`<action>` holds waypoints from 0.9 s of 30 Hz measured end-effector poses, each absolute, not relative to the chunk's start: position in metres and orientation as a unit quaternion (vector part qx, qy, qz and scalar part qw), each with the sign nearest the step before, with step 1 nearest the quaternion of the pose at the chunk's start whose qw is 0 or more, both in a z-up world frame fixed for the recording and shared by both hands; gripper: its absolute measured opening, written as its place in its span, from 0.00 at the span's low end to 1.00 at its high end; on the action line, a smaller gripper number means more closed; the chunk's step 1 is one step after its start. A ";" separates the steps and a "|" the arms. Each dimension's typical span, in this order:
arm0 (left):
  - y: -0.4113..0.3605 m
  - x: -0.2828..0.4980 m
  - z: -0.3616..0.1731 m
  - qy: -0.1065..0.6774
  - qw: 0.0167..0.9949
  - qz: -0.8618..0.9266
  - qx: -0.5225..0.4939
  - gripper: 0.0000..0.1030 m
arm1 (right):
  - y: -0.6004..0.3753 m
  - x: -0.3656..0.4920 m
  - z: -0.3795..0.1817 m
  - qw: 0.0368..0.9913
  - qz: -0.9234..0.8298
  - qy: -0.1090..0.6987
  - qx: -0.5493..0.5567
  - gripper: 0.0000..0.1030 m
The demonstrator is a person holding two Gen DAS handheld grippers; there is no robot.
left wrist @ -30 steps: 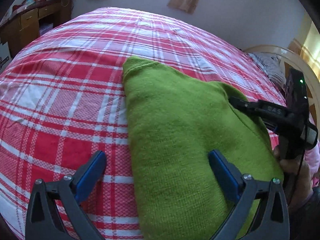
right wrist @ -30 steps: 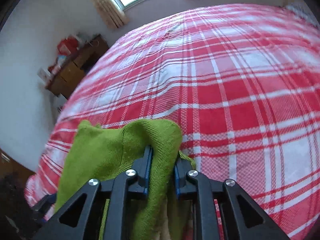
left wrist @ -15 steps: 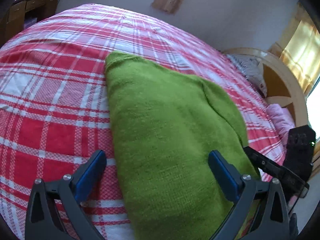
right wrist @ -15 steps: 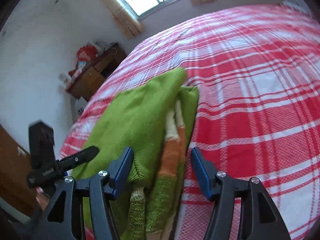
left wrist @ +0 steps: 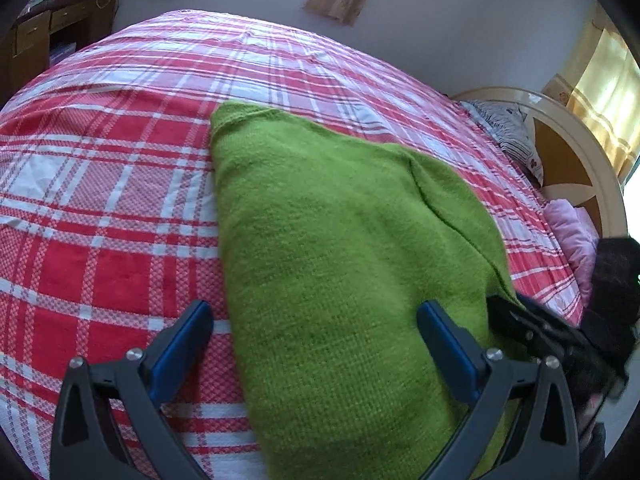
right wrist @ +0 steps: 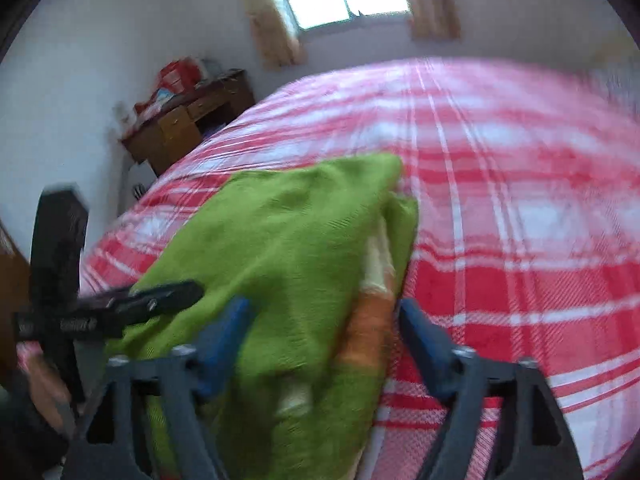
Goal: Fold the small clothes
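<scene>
Beside green sweater (left wrist: 340,264) — bare plaid bedspread (left wrist: 104,216).

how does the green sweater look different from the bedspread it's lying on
The green sweater is plain knit; the bedspread is red-and-white plaid. The sweater is folded into a small thick bundle, with orange and cream stripes showing at its edge in the right wrist view; the bedspread lies spread flat over the bed. Both are fabric.

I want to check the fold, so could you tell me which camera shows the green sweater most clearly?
The left wrist view: the green sweater is sharp there, its smooth top layer lying flat on the bed. The right wrist view is motion-blurred, but alone shows the orange and cream stripes at its edge.
</scene>
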State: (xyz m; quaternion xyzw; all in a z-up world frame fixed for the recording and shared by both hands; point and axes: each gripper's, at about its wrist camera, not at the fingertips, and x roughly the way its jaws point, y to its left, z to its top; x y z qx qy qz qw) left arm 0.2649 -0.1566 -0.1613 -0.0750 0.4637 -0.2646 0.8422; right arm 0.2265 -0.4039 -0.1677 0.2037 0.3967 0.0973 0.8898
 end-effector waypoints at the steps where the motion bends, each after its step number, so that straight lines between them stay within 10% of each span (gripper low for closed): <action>1: -0.157 0.265 -0.161 0.464 0.843 -0.264 -0.073 1.00 | -0.409 0.221 -0.172 0.884 0.107 0.395 0.226 0.84; 12: -0.164 0.265 -0.161 0.463 0.848 -0.250 -0.055 1.00 | -0.368 0.208 -0.163 0.903 0.115 0.400 0.104 0.66; 18: -0.169 0.252 -0.151 0.472 0.842 -0.257 -0.045 0.71 | -0.369 0.193 -0.153 0.884 0.115 0.423 0.160 0.35; 27: -0.160 0.191 -0.135 0.498 0.832 -0.245 0.010 0.62 | -0.357 0.127 -0.149 0.853 0.142 0.450 0.223 0.31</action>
